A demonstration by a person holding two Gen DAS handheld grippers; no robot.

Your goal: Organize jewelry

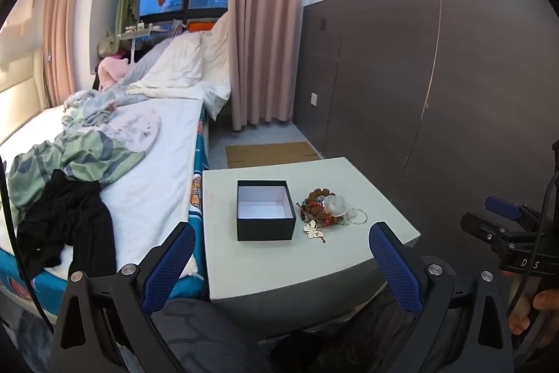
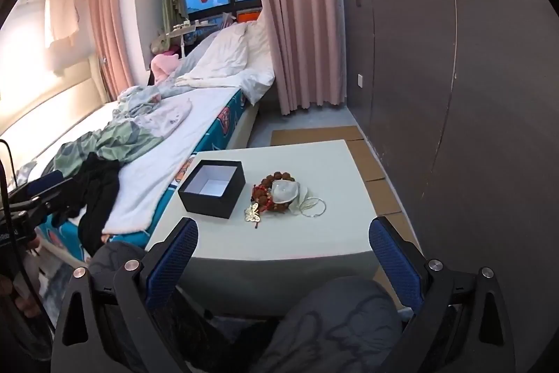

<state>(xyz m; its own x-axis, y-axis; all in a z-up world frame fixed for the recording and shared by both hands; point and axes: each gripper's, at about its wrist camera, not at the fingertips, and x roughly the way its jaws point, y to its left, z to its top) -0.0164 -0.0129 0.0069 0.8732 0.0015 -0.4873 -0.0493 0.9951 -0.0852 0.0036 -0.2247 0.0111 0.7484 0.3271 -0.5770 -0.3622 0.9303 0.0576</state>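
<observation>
An open black box point(image 1: 265, 210) with a white inside stands empty on a small white table point(image 1: 279, 261). To its right lies a jewelry pile: a brown bead bracelet point(image 1: 316, 201), a white translucent piece point(image 1: 335, 205), a thin silver hoop point(image 1: 358, 216) and a gold butterfly brooch point(image 1: 313, 230). My left gripper point(image 1: 283, 233) is open and empty, held back from the table's near edge. In the right wrist view the box point(image 2: 211, 187), the bracelet point(image 2: 269, 187), the hoop point(image 2: 314, 208) and the brooch point(image 2: 254, 213) show. My right gripper point(image 2: 283, 229) is open and empty, short of the table point(image 2: 279, 243).
A bed point(image 1: 146, 170) with crumpled clothes and white bedding touches the table's left side. A dark panelled wall point(image 1: 436, 86) runs along the right. Flat cardboard point(image 1: 272, 154) lies on the floor behind the table. Pink curtains point(image 1: 262, 23) hang at the back.
</observation>
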